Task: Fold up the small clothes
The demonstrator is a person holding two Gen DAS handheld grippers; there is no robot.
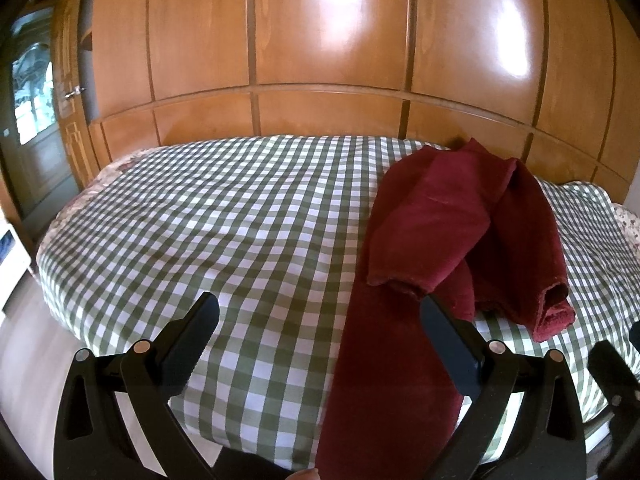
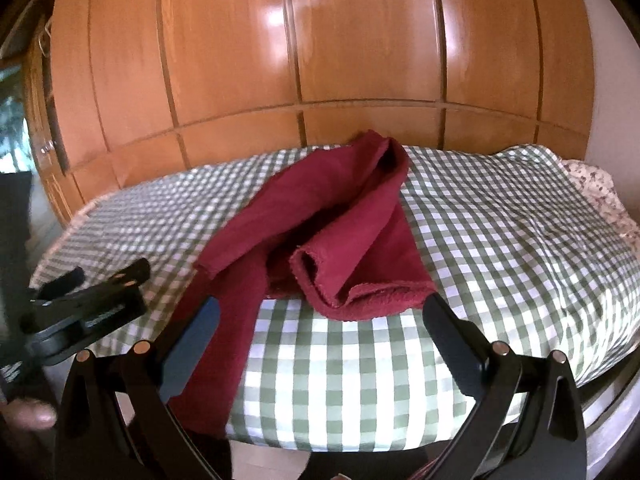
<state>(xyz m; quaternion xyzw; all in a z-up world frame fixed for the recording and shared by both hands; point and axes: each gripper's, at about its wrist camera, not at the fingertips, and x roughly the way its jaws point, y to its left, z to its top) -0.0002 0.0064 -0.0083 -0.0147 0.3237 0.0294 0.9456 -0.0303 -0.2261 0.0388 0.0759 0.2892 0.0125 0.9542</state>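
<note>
Left wrist: left tongs (image 1: 320,320) wide open, empty, above red garment (image 1: 440,216)

I see a bed under a green-and-white gingham cover (image 1: 224,216), with a floral sheet edge (image 2: 600,196) showing at its far right, a glossy wooden wardrobe (image 1: 332,40) behind it, and a glazed door (image 1: 34,96) far left.
</note>
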